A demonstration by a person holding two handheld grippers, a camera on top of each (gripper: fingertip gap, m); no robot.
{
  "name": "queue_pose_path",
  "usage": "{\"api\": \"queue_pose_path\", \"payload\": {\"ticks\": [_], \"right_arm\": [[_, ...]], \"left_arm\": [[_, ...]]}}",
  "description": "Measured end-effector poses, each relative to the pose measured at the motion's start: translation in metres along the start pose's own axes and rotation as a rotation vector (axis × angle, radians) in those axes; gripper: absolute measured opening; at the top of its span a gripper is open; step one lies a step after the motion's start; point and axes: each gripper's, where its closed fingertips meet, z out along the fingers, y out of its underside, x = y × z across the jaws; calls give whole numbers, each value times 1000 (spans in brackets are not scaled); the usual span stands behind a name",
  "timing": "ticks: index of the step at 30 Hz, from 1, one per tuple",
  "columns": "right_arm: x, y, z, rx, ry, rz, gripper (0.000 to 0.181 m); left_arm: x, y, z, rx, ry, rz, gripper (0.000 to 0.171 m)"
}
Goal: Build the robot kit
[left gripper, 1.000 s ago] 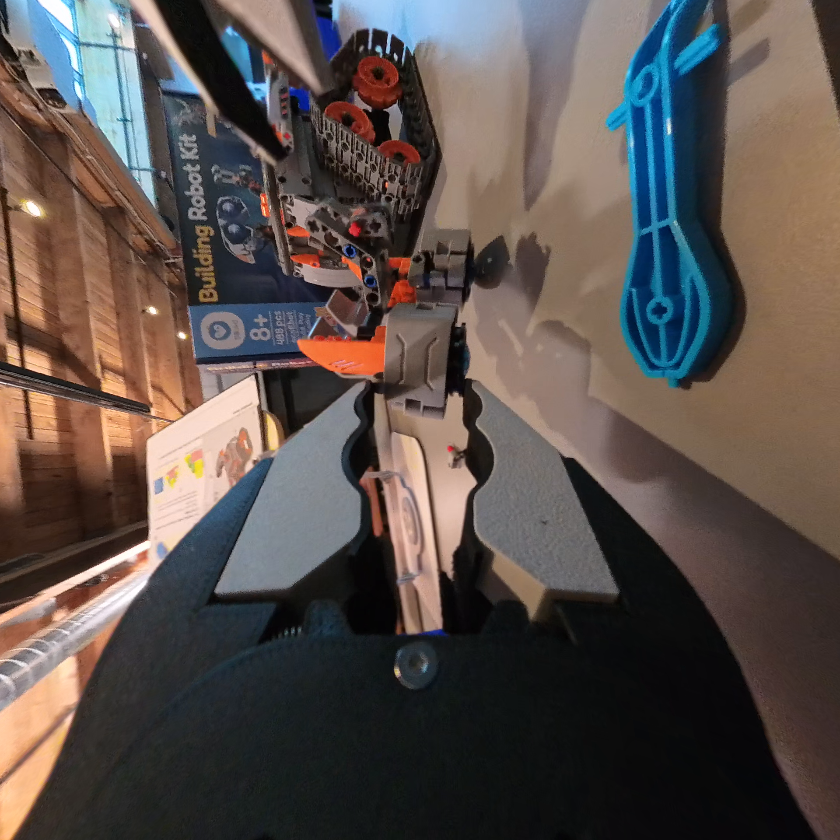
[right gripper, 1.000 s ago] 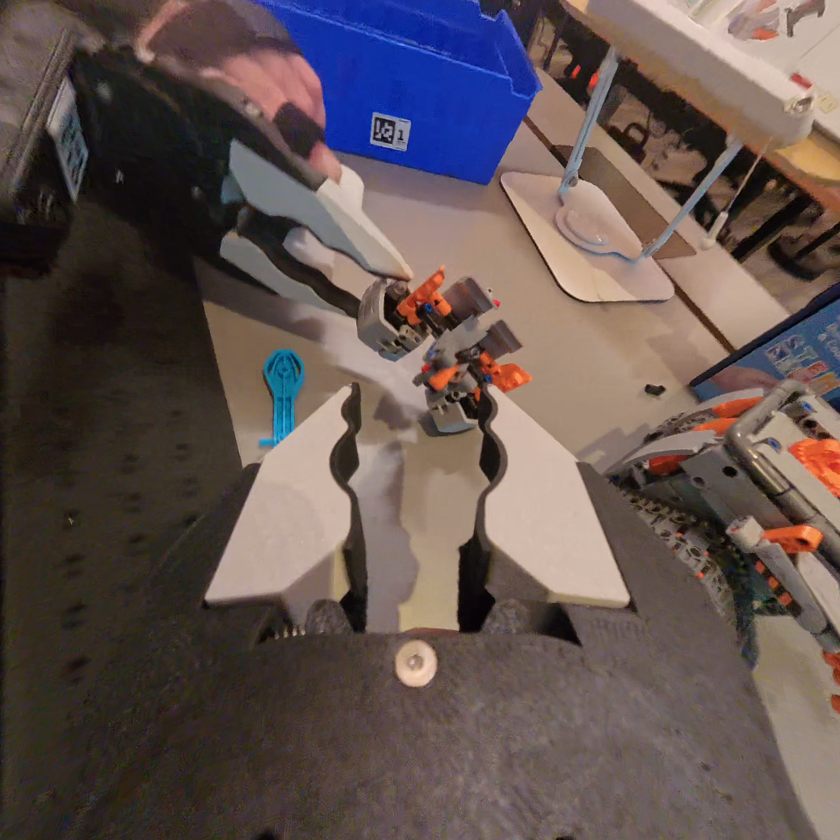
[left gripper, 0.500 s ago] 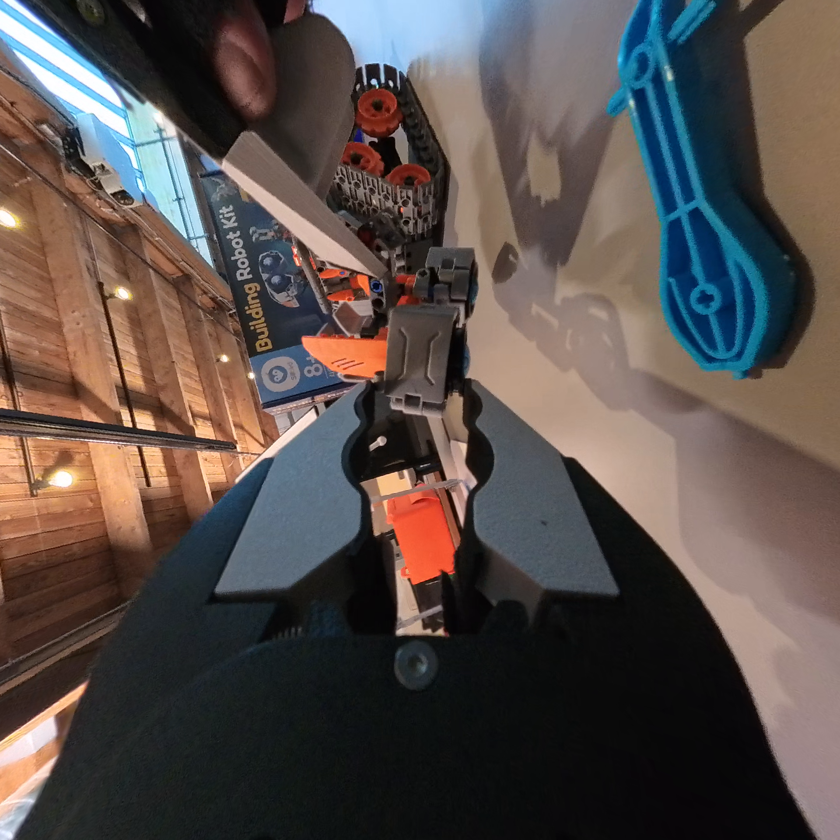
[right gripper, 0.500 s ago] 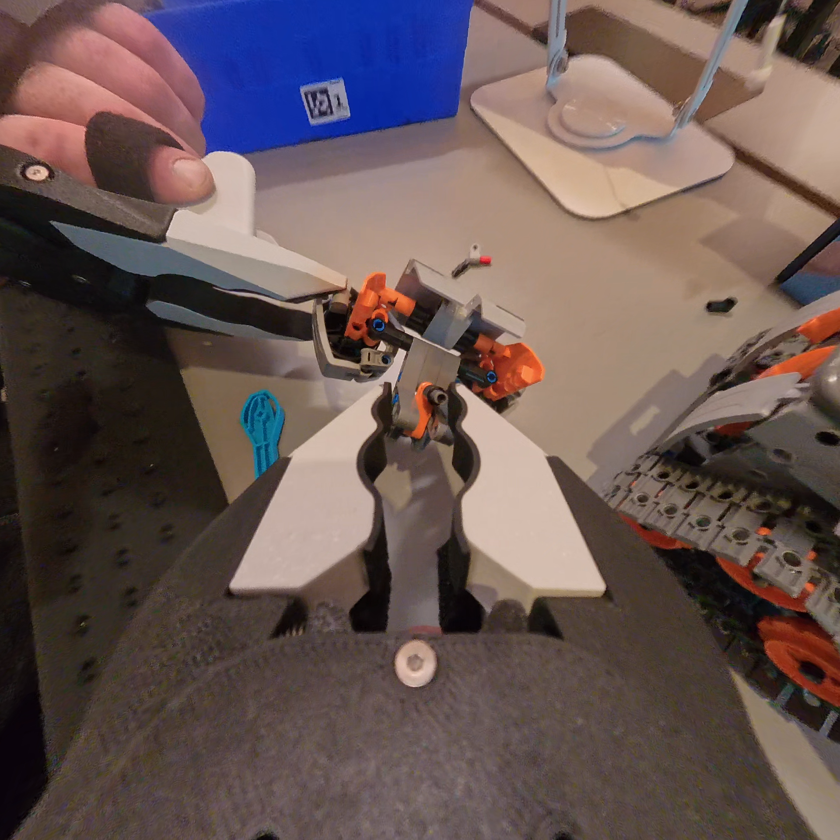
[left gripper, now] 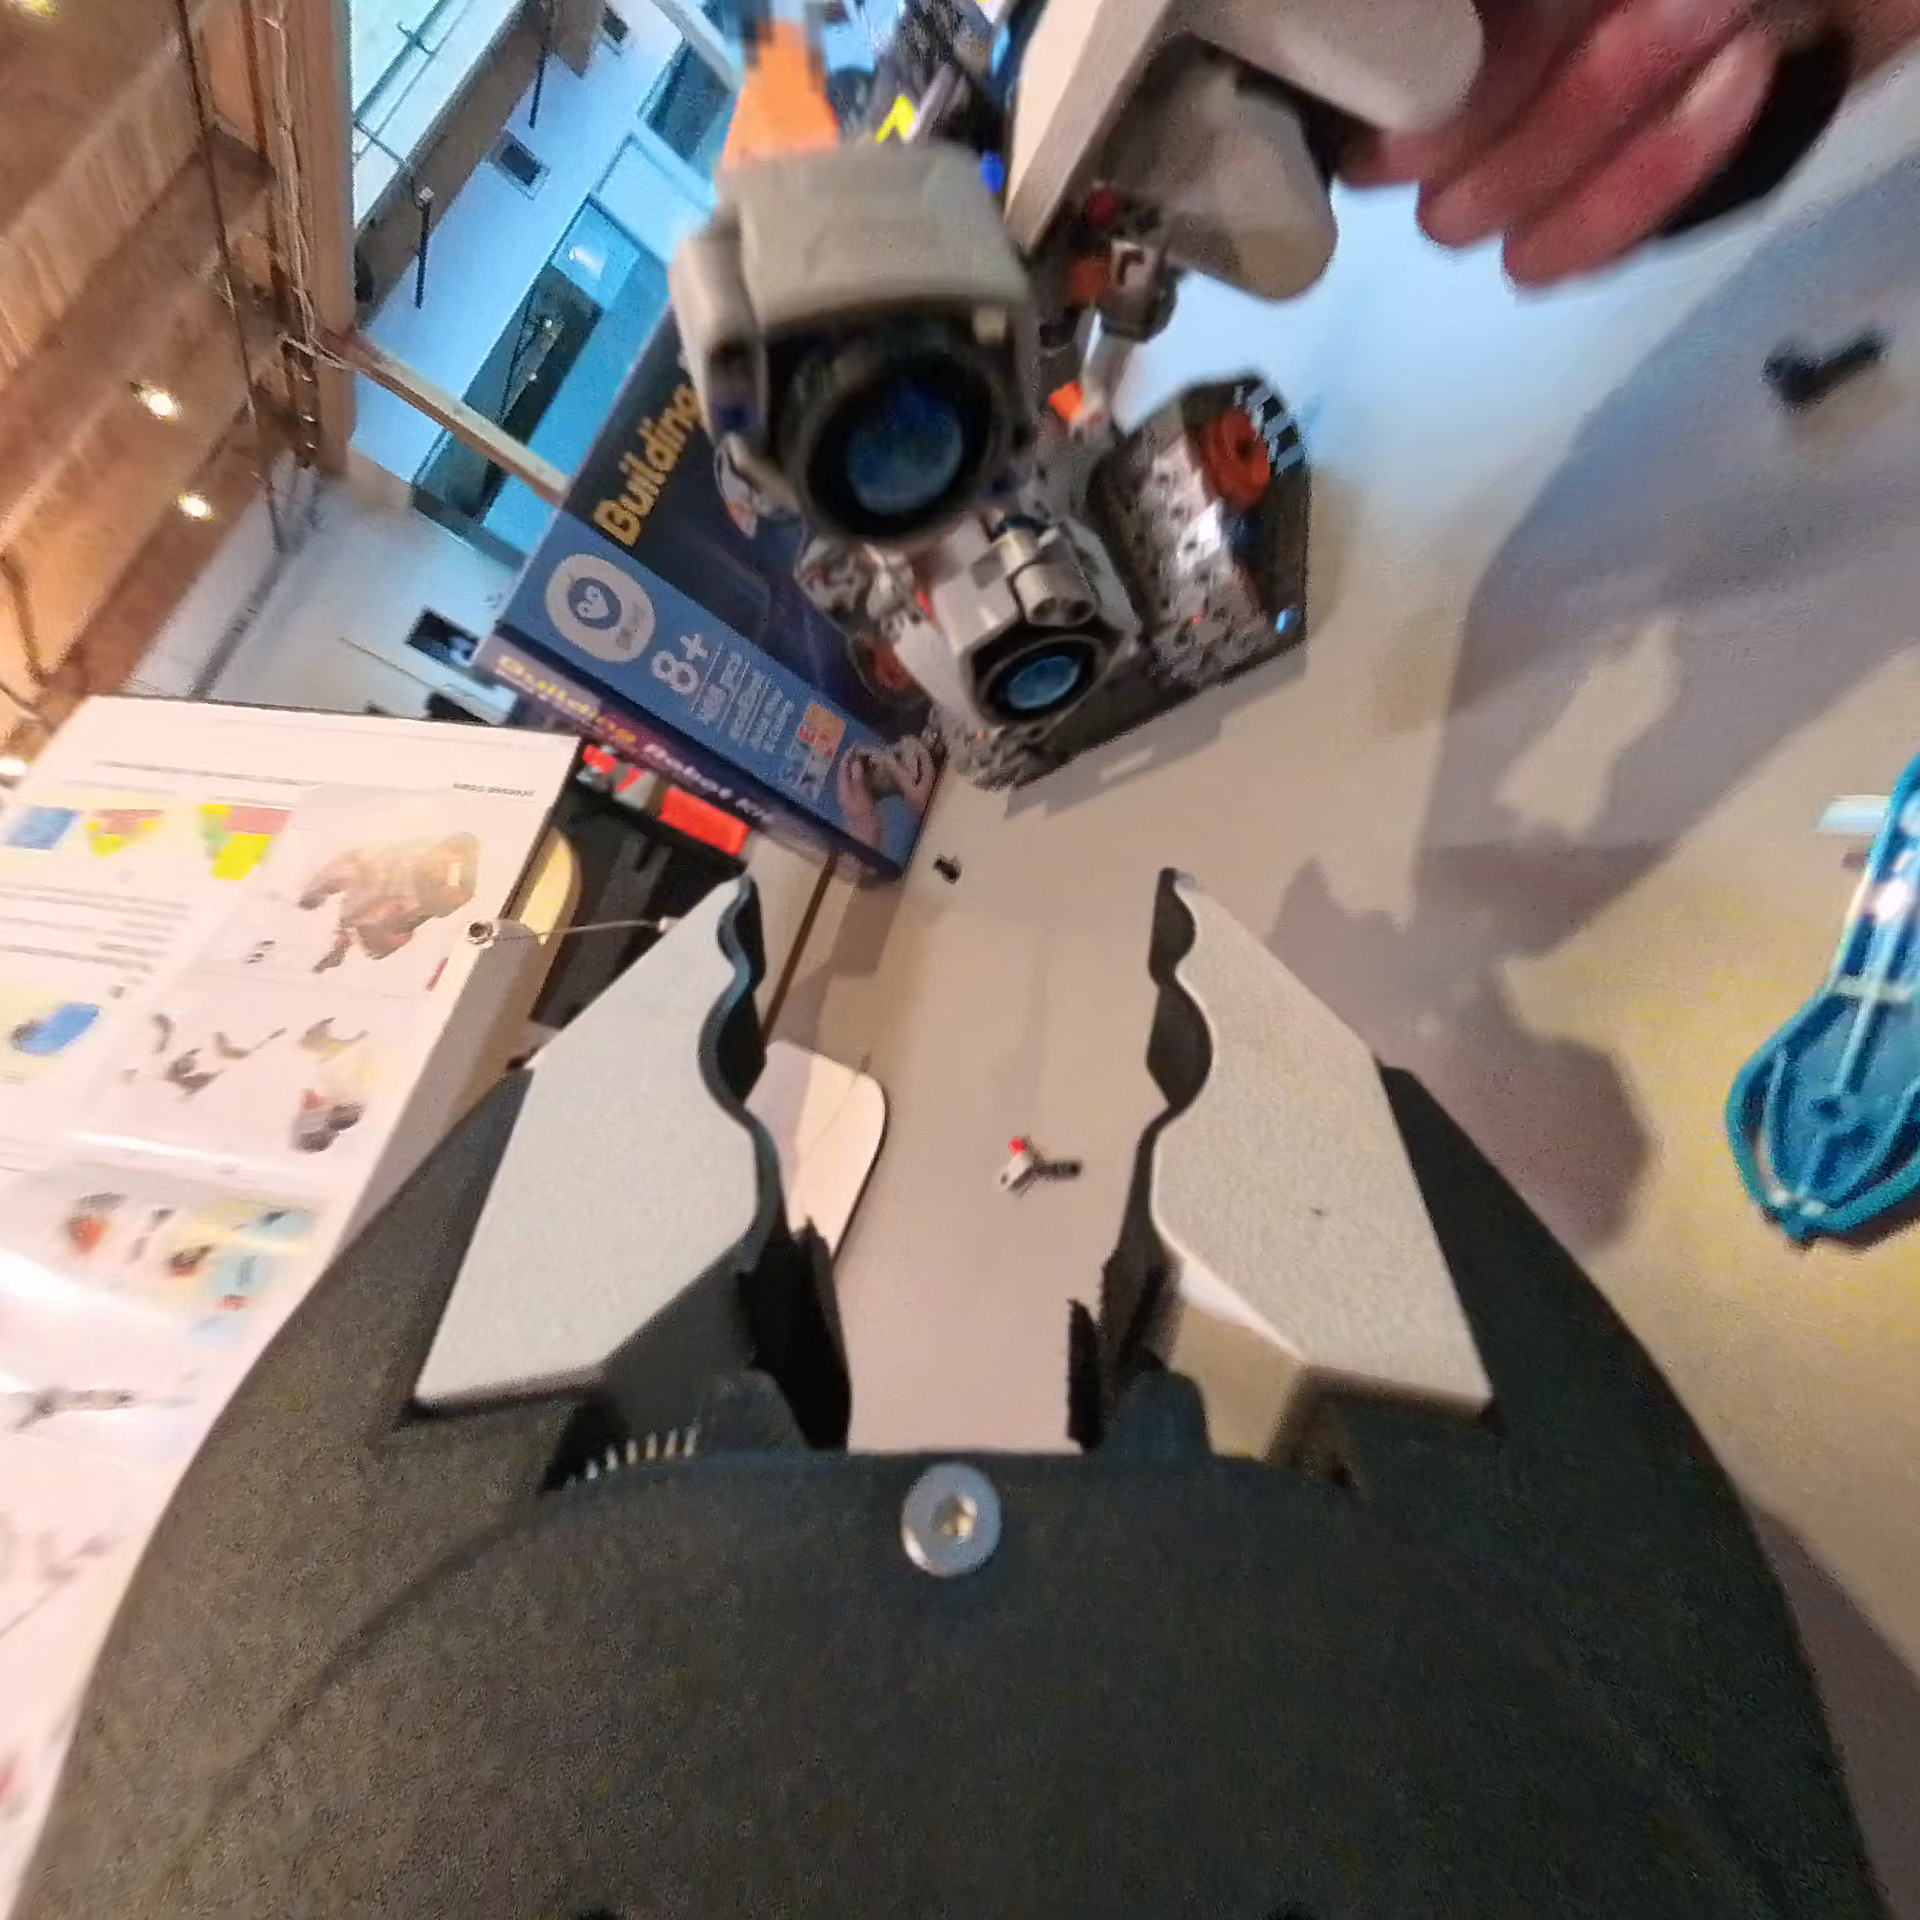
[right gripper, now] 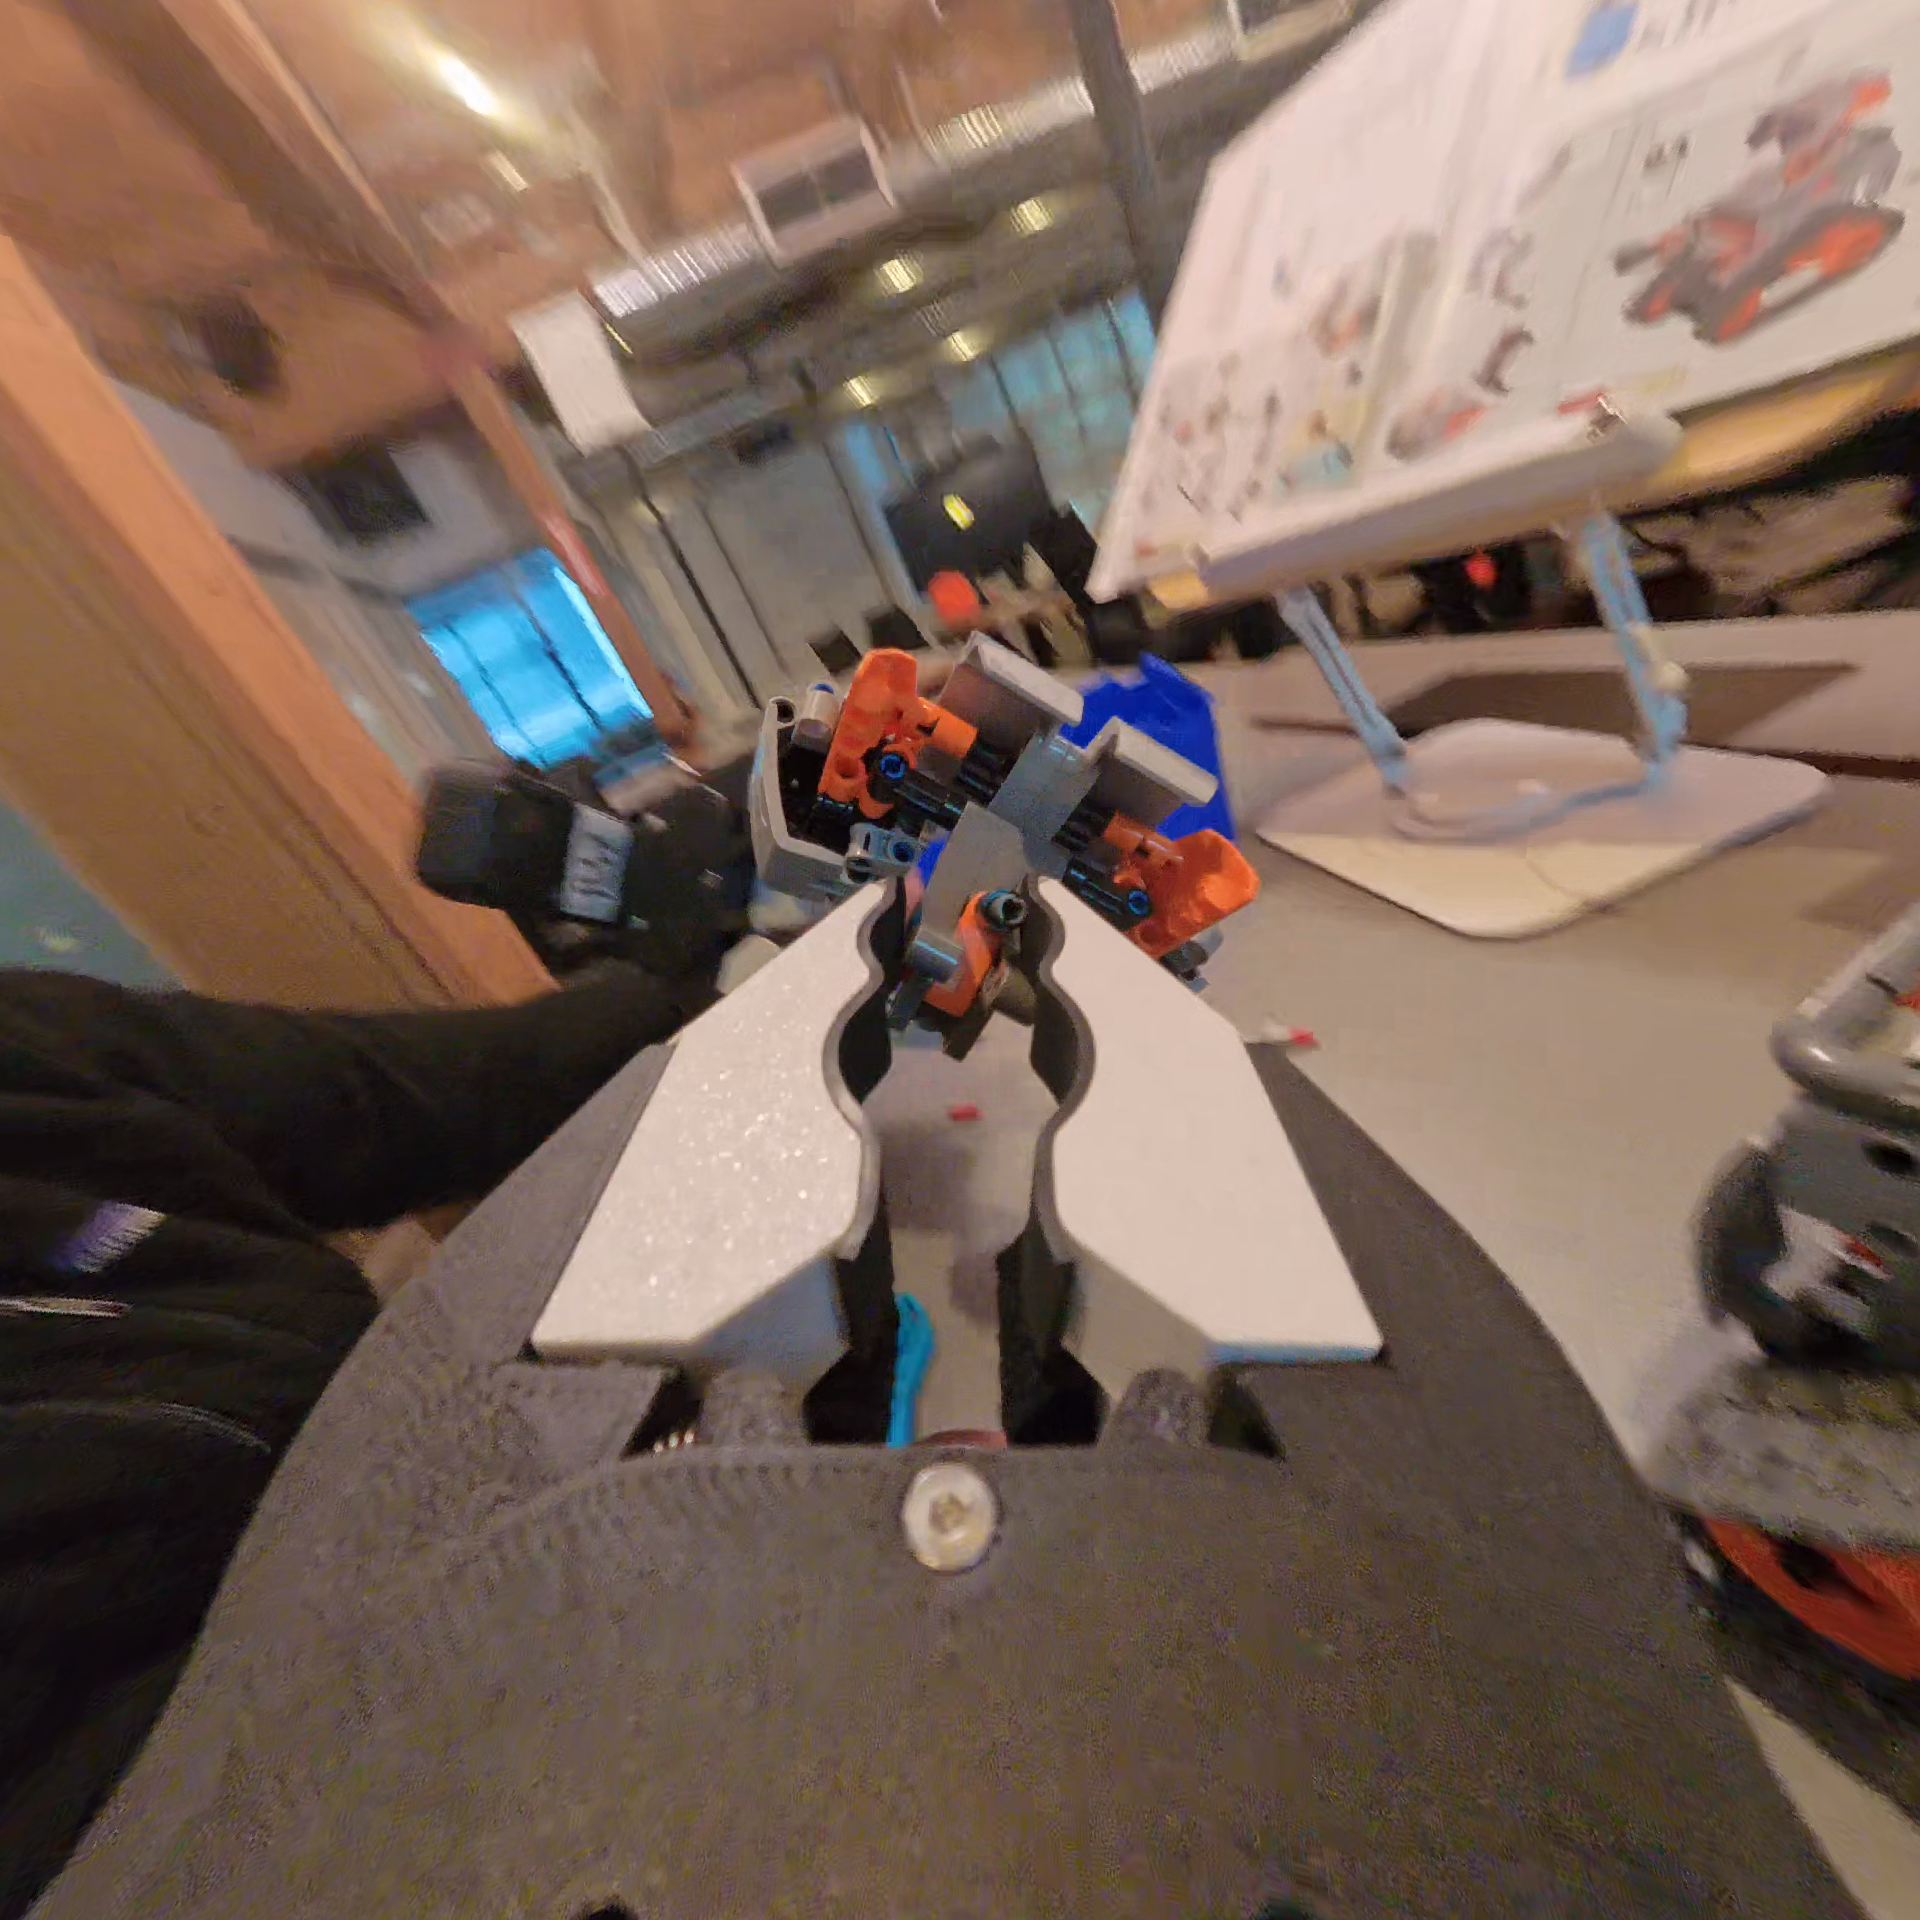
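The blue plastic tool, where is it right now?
In the left wrist view the blue plastic tool lies flat on the beige table at the far right edge, right of the open left claw.

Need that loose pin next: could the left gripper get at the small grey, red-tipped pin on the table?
Probably yes: the left gripper is open and empty, and the pin lies on bare table between its fingers.

The right gripper point(right gripper: 956, 914) has matt, finely grained grey plastic fingers point(right gripper: 727, 1132) on a rough, layered black body, closed on a smooth, glossy grey-and-orange plastic brick assembly point(right gripper: 987, 810). At 10 o'clock stands a warm wooden post point(right gripper: 156, 665). The left gripper point(left gripper: 956, 904) looks alike, above a smooth matt tabletop point(left gripper: 1558, 727).
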Motion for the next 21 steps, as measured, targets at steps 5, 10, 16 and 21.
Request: {"api": "queue_pose_path", "payload": {"ticks": [5,10,16,21], "right_arm": [[-19,-31,-10,261,-180,136,20],[-33,-44,-21,361,-220,136,20],[-40,-37,-22,381,-236,166,20],[-31,-31,-21,384,-190,203,23]], "left_arm": [[-16,-44,11,161,57,-201,72],[-24,-83,23,256,92,-231,68],[-10,-96,30,307,155,-229,46],[-7,-88,26,298,160,-223,45]]}}
